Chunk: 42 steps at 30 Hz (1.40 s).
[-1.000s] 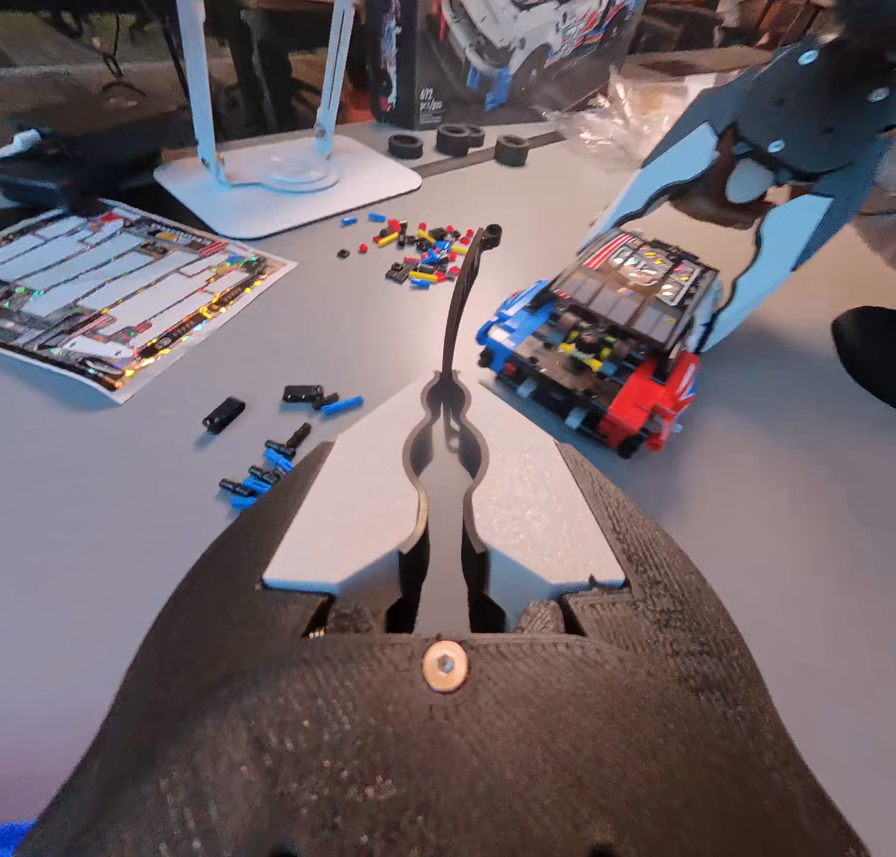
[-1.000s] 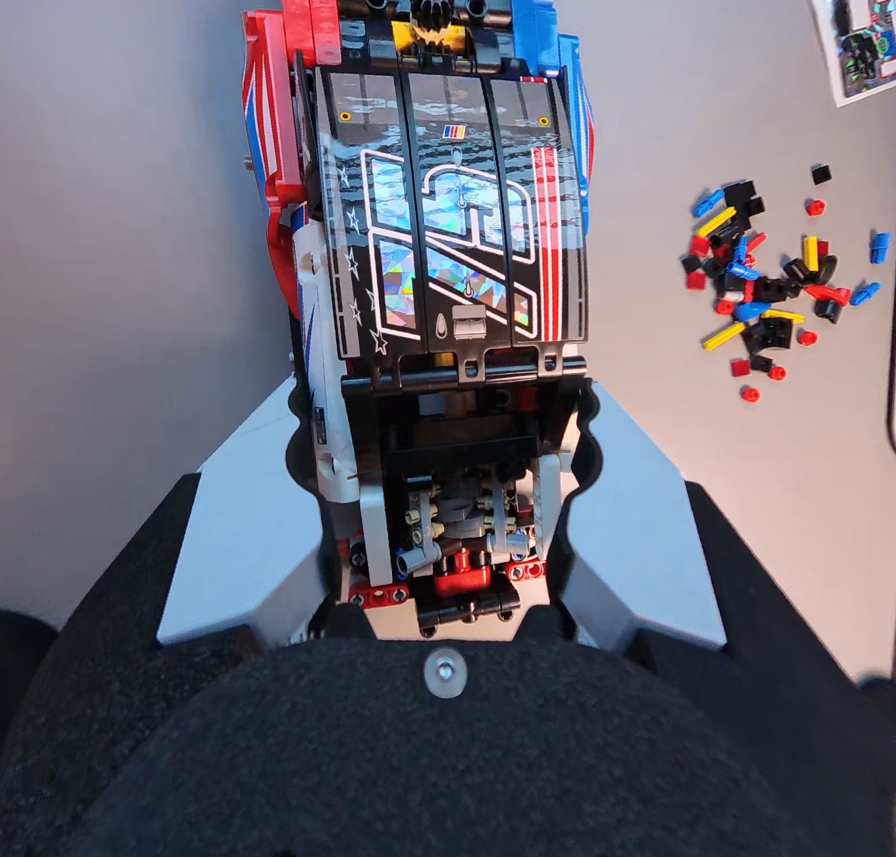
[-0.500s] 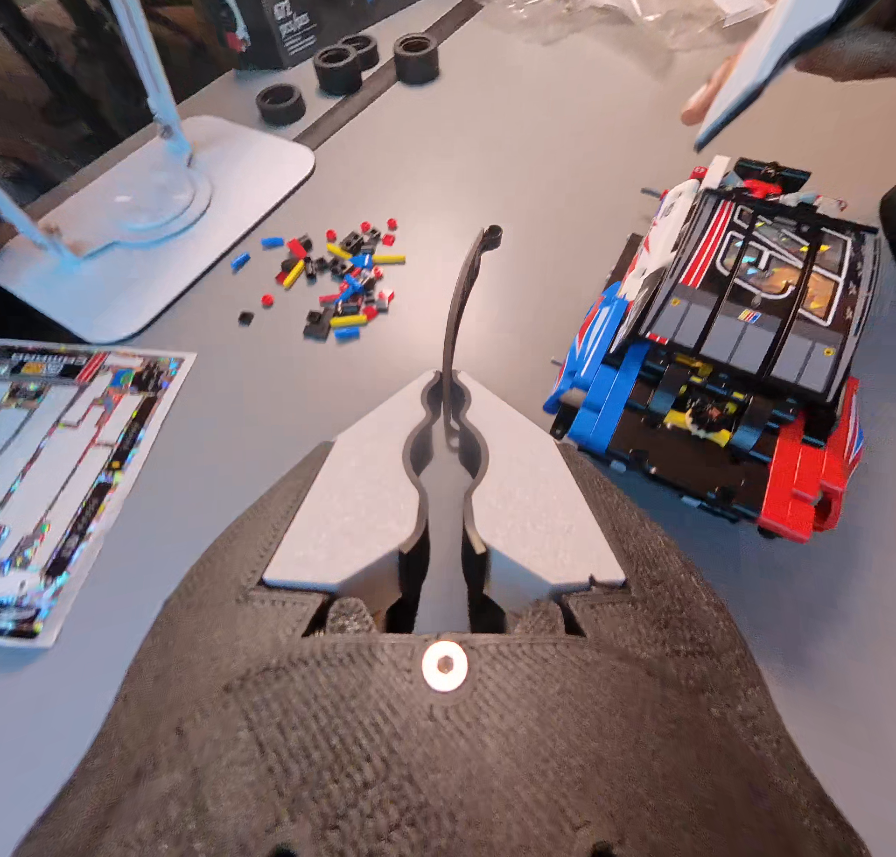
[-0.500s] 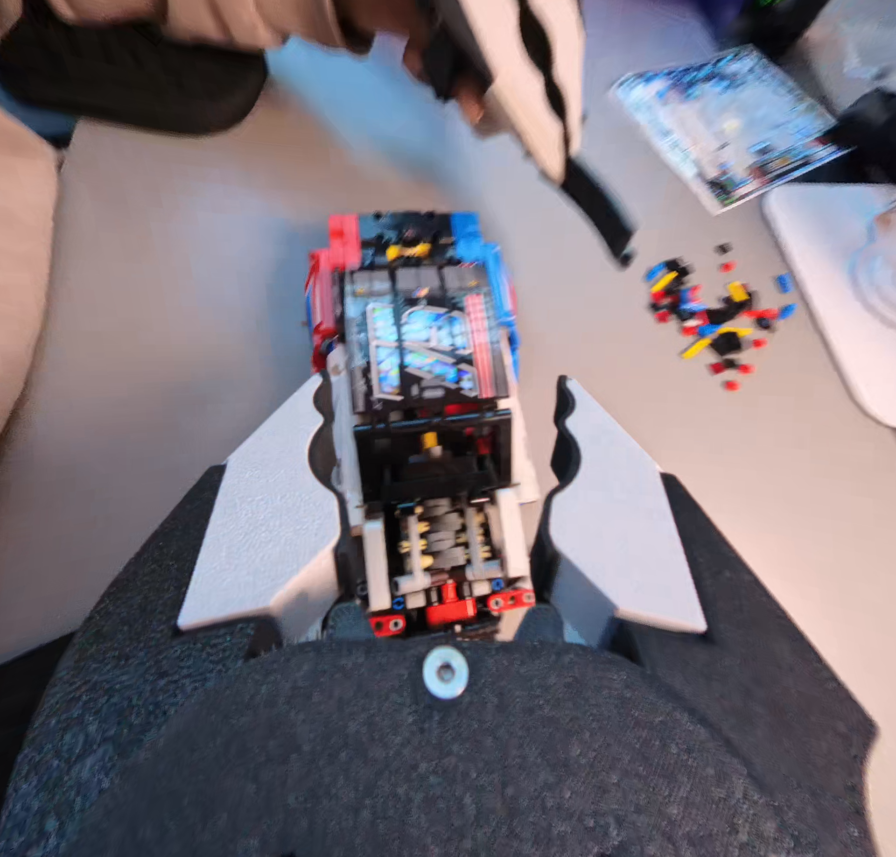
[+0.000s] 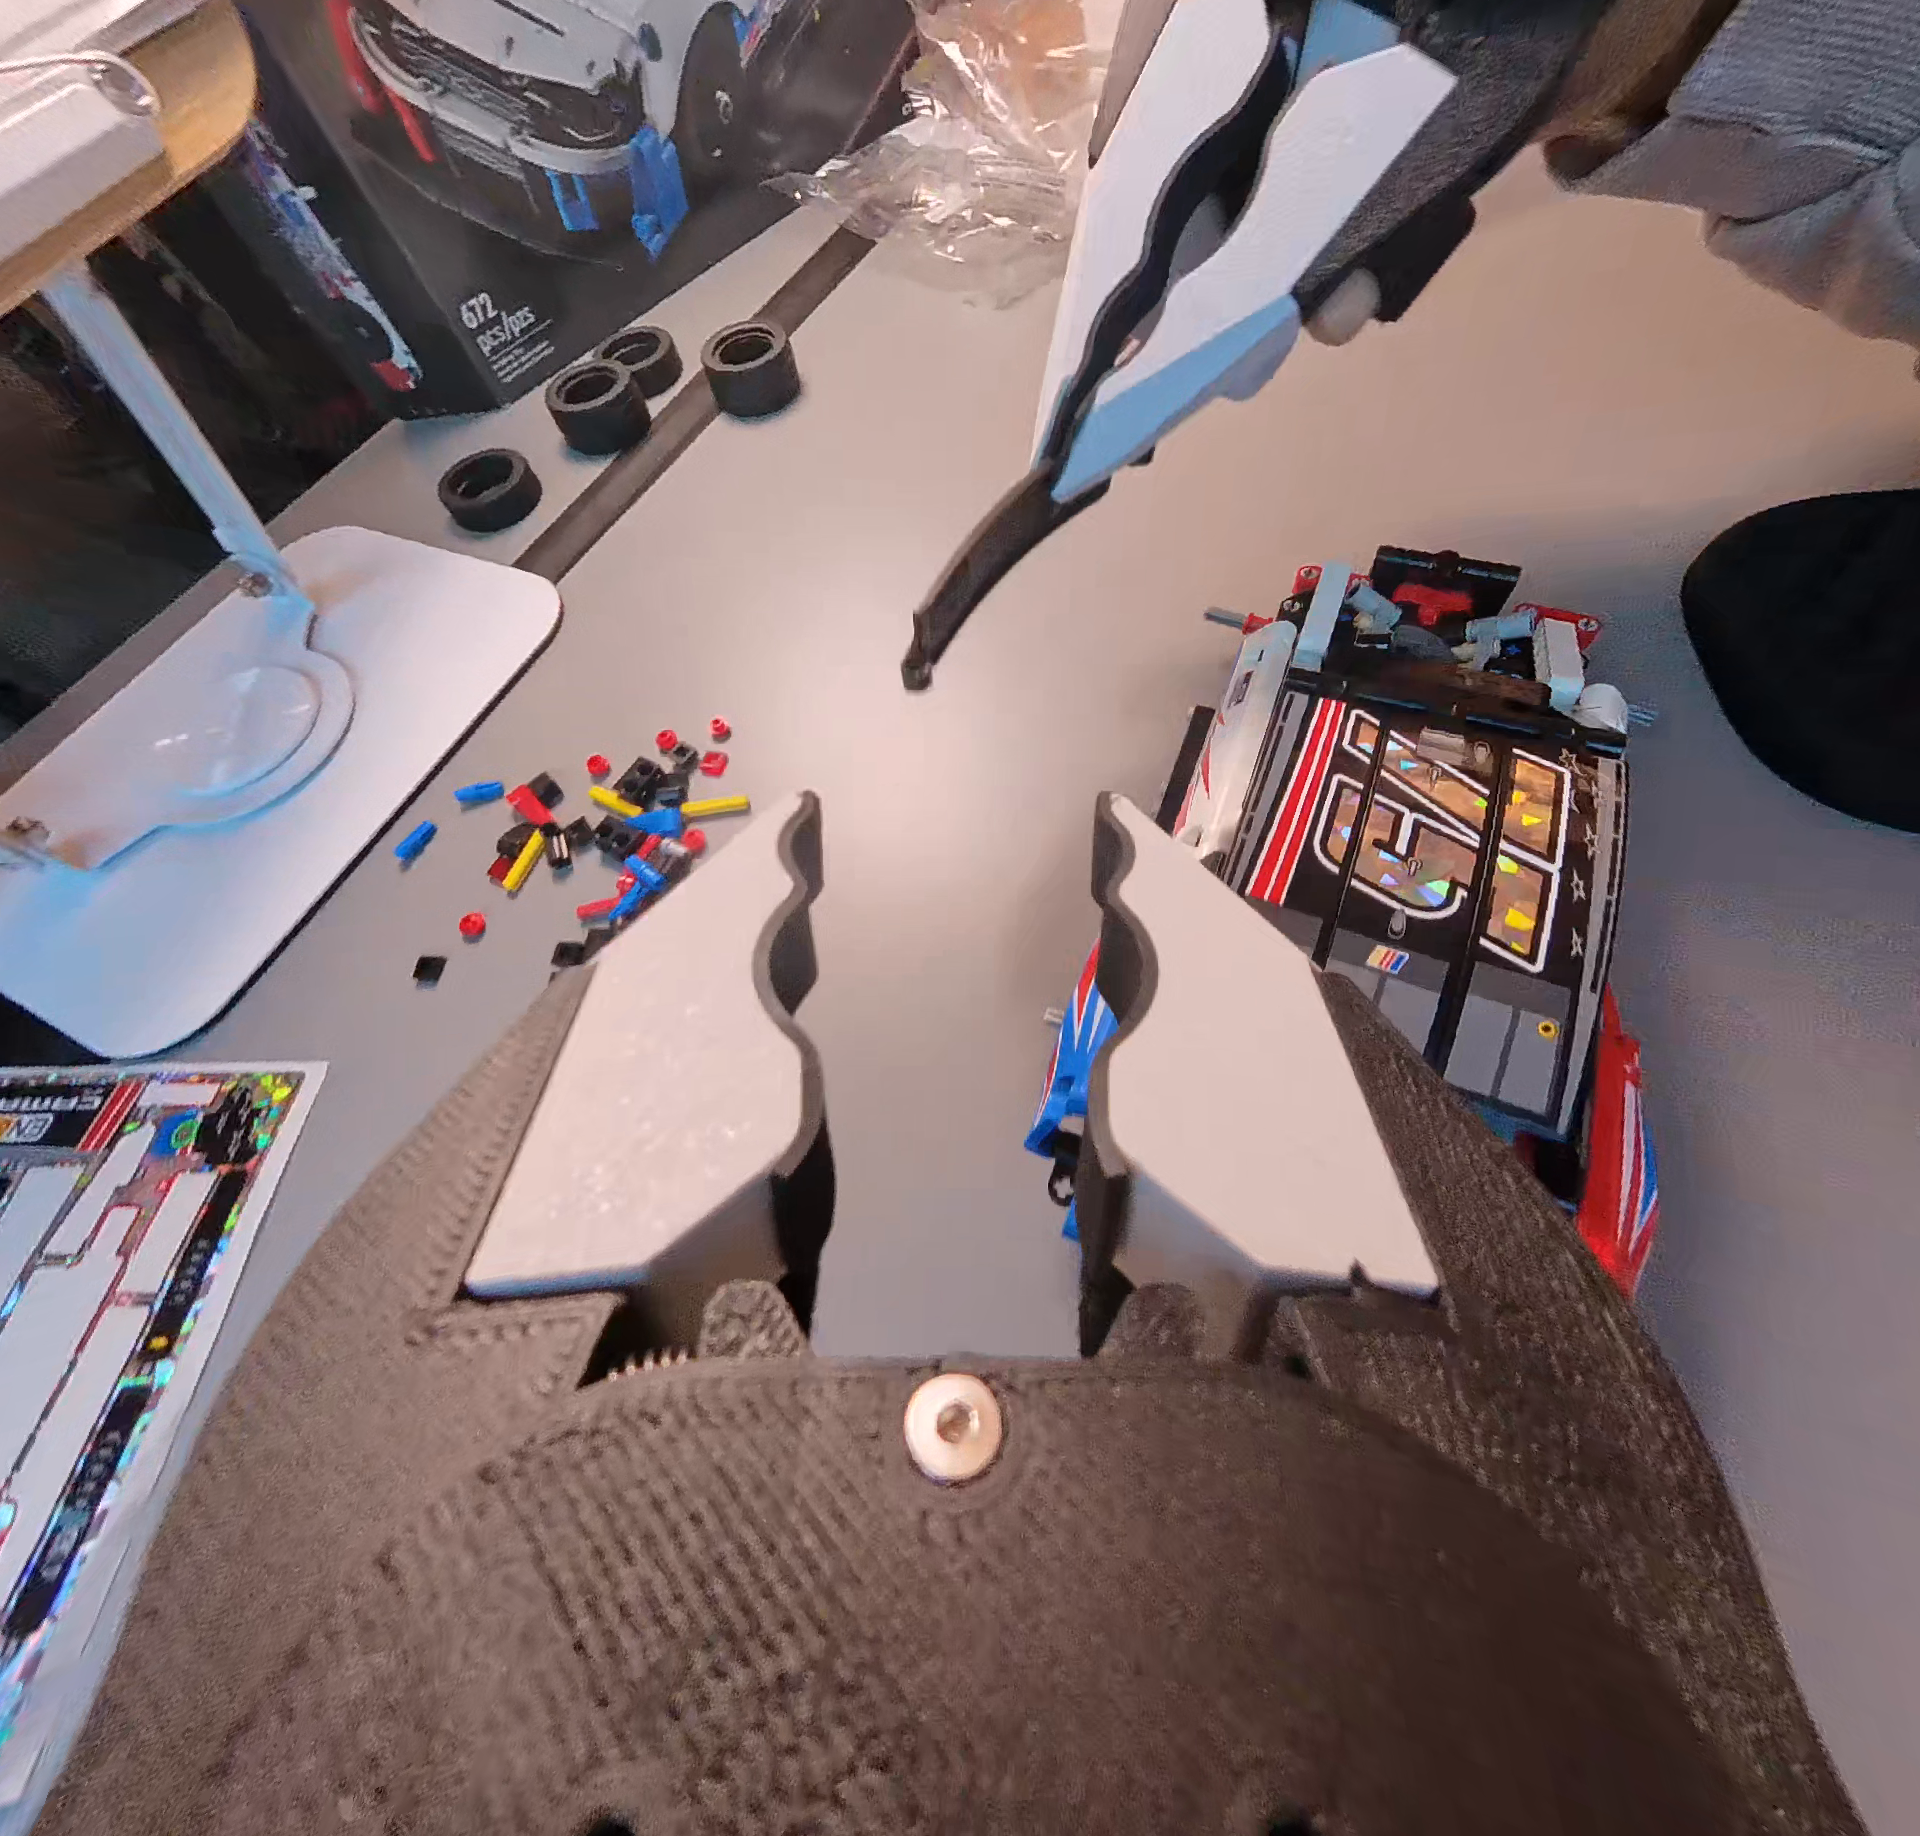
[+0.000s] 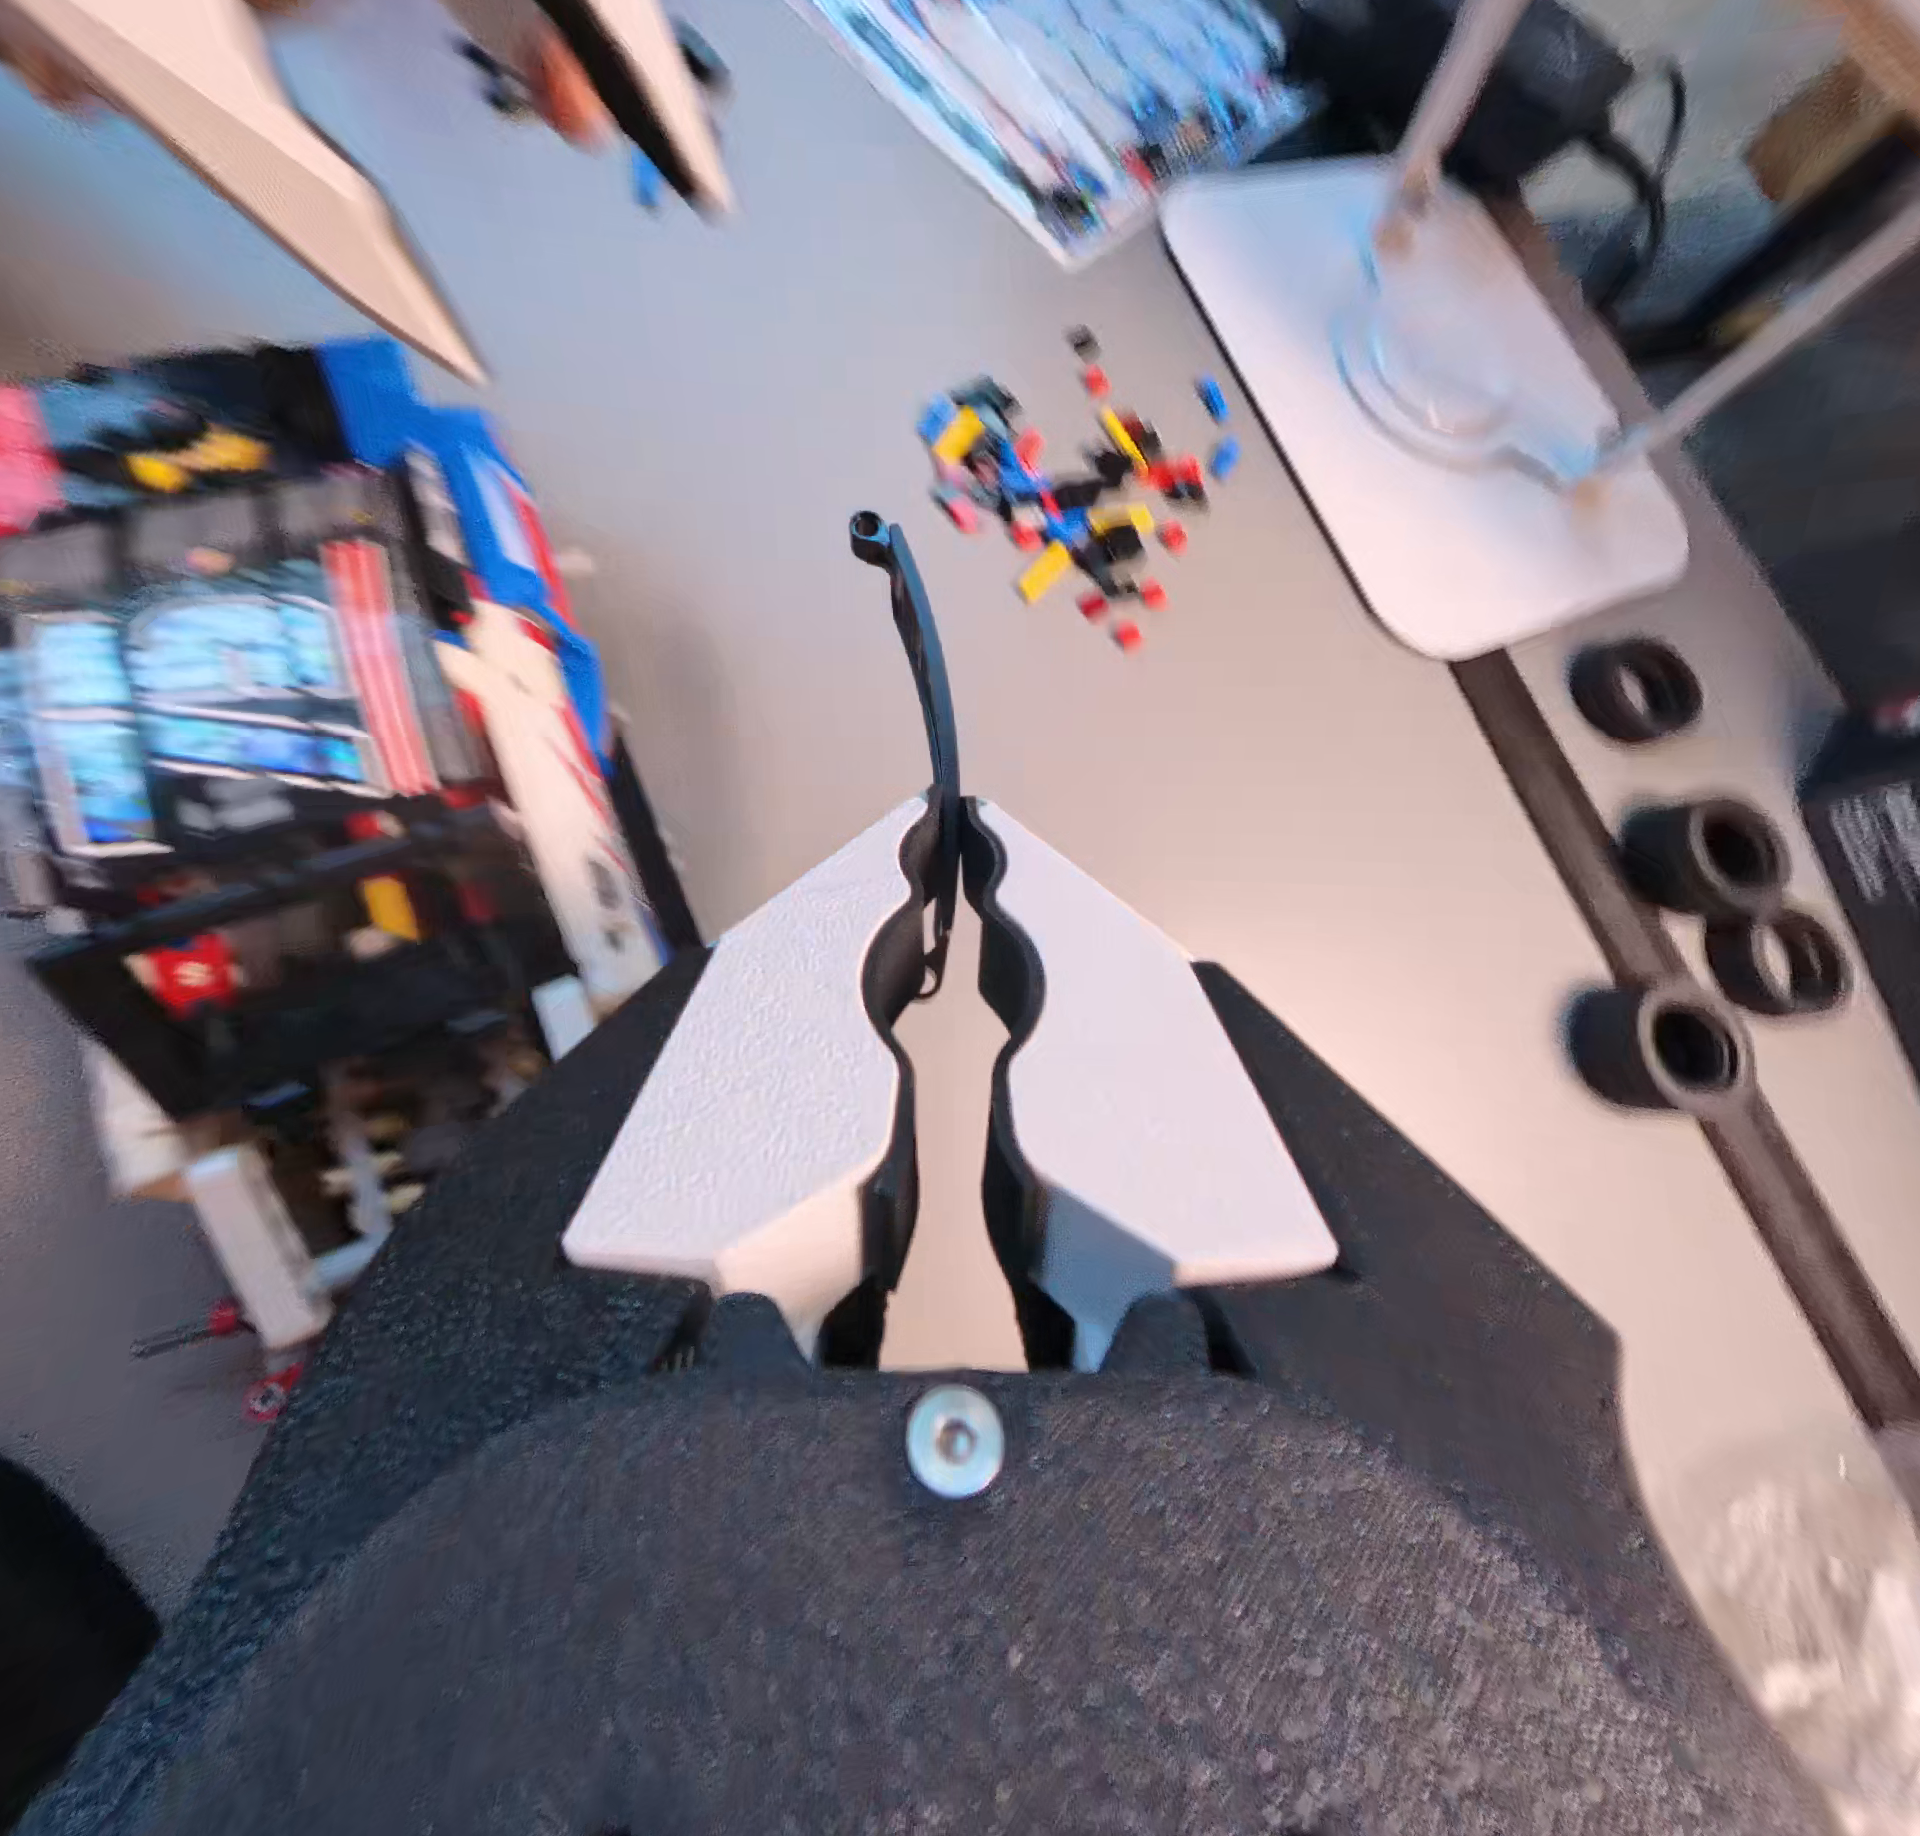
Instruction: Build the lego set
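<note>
The partly built lego car, with a black roof, blue and red sides, sits on the grey table to the right of my left gripper, which is open and empty above the table. My right gripper is shut on a thin black curved piece that sticks out past its tips. In the left wrist view the right gripper hangs at upper right, and the curved piece points down toward the table. The car is blurred at the left of the right wrist view, with the open left gripper above it.
A pile of small loose pieces lies left of centre. Several black tyres and the set's box stand at the back. A white lamp base, a sticker sheet and a clear plastic bag are also on the table. My right fingertips sit around 11 cm from my left ones.
The black curved piece went from my left gripper to my right. The left gripper opened. The right gripper let go of the car, rose and shut on the piece.
</note>
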Each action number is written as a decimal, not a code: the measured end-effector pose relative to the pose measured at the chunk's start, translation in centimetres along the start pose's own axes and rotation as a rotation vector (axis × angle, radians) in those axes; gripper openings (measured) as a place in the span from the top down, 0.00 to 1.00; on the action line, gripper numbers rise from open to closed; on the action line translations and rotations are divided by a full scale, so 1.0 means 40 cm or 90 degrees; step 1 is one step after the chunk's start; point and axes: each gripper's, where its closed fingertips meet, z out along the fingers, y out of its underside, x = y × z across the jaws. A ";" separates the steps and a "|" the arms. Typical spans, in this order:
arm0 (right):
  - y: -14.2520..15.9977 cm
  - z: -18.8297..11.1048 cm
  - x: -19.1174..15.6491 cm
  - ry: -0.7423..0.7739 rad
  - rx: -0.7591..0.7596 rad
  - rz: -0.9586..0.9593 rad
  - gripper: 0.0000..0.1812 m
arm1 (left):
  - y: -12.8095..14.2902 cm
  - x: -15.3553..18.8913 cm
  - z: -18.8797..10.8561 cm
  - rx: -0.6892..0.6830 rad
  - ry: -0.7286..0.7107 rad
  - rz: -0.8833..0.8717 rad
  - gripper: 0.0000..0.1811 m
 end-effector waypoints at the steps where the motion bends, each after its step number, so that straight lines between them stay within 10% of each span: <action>1: 0.048 0.002 0.046 0.022 -0.029 0.049 1.00 | 0.007 -0.007 -0.021 0.006 -0.006 -0.010 0.72; 6: 0.230 0.012 0.172 0.071 -0.125 0.150 1.00 | 0.078 -0.028 -0.107 -0.002 -0.035 -0.053 0.72; 20: 0.206 -0.001 0.229 0.136 -0.107 0.096 0.86 | 0.156 0.179 -0.127 -0.005 0.216 -0.123 0.49; 26: 0.077 -0.098 -0.098 -0.134 0.043 0.095 0.64 | 0.177 0.184 -0.120 -0.019 0.189 -0.070 0.45; 30: 0.146 -0.101 -0.276 -0.173 -0.052 0.016 0.42 | 0.196 0.181 -0.115 -0.034 0.183 -0.056 0.45; 42: 0.137 0.015 -0.227 -0.057 -0.034 -0.026 0.53 | 0.235 0.106 -0.107 -0.047 0.125 -0.067 0.54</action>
